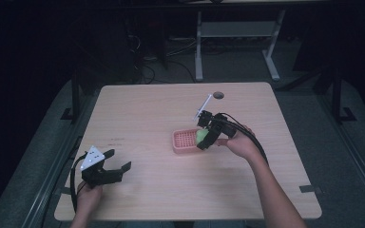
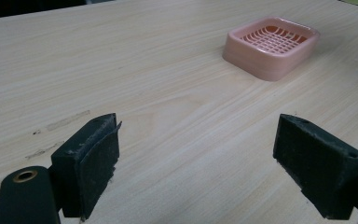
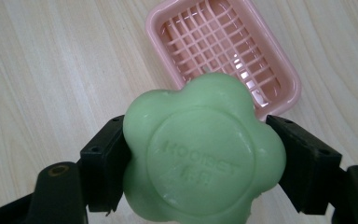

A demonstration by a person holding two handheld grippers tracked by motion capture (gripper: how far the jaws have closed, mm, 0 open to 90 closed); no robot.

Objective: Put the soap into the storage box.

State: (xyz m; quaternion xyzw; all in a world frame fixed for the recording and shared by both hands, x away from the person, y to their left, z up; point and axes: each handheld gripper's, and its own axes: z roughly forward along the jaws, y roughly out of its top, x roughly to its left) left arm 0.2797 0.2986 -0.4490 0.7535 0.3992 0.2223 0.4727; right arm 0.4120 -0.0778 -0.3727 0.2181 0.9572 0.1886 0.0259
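Note:
A green flower-shaped soap bar (image 3: 200, 154) is clamped between the jaws of my right gripper (image 3: 198, 161). In the high view that right gripper (image 1: 203, 138) holds the soap (image 1: 201, 137) just above the right end of a pink slotted soap dish (image 1: 186, 141). The dish (image 3: 223, 44) lies empty below and beyond the soap. My left gripper (image 1: 119, 167) rests near the table's front left corner, jaws wide apart with nothing between them. From the left gripper view (image 2: 196, 163) the dish (image 2: 272, 44) sits far off at the upper right.
The wooden table (image 1: 138, 109) has a round cable hole (image 1: 218, 95) near its far edge. A thin white stick-like object (image 1: 203, 105) lies just behind the right gripper. Desk legs and cables stand on the floor beyond the table.

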